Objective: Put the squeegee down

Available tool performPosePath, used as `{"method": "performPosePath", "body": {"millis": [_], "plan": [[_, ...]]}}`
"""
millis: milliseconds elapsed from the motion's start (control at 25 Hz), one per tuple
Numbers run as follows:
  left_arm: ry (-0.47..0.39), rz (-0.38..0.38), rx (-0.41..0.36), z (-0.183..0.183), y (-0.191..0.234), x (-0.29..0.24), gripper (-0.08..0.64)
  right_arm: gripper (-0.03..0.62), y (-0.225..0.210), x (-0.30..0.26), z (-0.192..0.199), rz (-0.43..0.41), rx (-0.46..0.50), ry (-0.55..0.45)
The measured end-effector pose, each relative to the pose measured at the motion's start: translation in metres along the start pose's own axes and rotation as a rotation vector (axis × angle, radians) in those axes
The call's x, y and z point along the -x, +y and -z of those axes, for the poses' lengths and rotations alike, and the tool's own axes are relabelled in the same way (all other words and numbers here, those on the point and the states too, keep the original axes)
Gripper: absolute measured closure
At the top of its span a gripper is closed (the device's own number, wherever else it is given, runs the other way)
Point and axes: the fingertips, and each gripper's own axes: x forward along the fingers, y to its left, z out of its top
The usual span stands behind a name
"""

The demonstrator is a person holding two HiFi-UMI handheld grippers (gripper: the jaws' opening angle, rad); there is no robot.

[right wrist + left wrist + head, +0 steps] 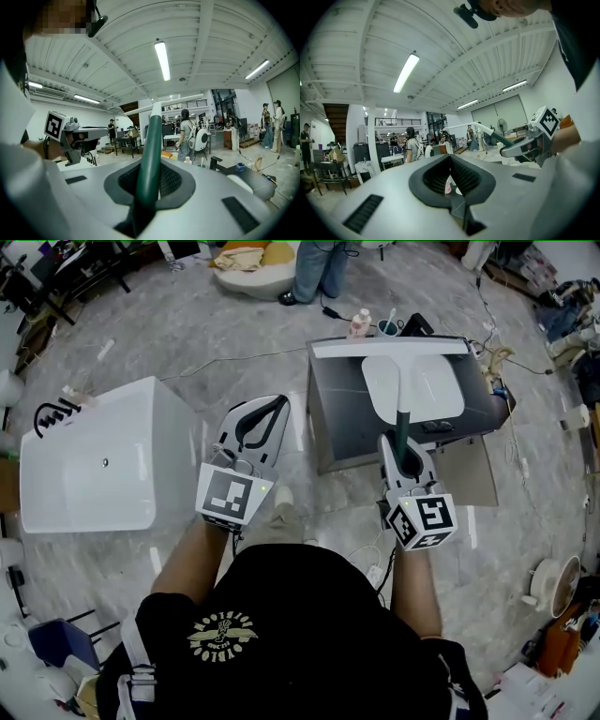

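The squeegee (392, 350) has a long white blade, a white neck and a dark green handle (401, 424). In the head view it hangs over the grey vanity cabinet (328, 432) and its white basin (441, 390), blade across the far side. My right gripper (399, 441) is shut on the handle. In the right gripper view the green handle (150, 150) runs up between the jaws of my right gripper (152, 165). My left gripper (278, 403) hovers left of the cabinet, shut and empty. In the left gripper view the tips of my left gripper (450, 156) meet, and the squeegee (485, 128) shows at right.
A white bathtub (94, 460) with a black tap stands on the marble floor at left. A bottle (360, 324) and a cup (388, 328) sit at the cabinet's far edge. Cardboard lies under the cabinet. Cables trail across the floor, and a person's legs (319, 273) are beyond.
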Motion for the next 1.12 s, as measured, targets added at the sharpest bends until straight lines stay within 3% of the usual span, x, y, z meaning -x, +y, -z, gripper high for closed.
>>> {"method": "performPosePath", "body": {"millis": [840,1120], "plan": [[0.029,0.065,0.002,0.02,0.087,-0.097,0.537,0.532,-0.041,-0.114,-0.026,0.062,-0.016,0.012],[-0.026,0.091,0.014,0.019,0.12,-0.118,0.537,0.532,-0.042,-0.145,-0.037,0.095,0.008,0.008]]}}
